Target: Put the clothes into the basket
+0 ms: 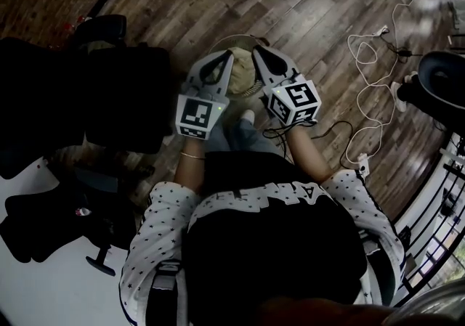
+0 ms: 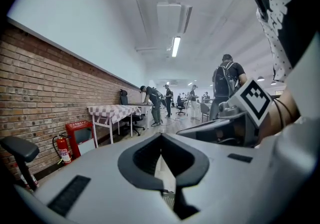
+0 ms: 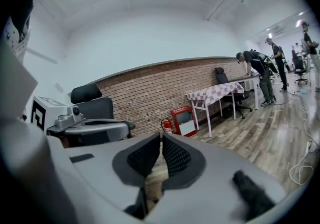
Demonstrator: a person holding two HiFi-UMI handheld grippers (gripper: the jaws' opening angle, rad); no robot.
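I find the left claw clenched and empty, and the right claw likewise clenched on nothing. Both hang above the round light-coloured basket on the brown wooden plank floor. The crumpled beige cloth lies inside. Recommendation: lift clear of the rim and verify no fabric overhangs.

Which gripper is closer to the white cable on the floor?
The right gripper: the white cable lies off to its side, while the left gripper is over by the black chair.
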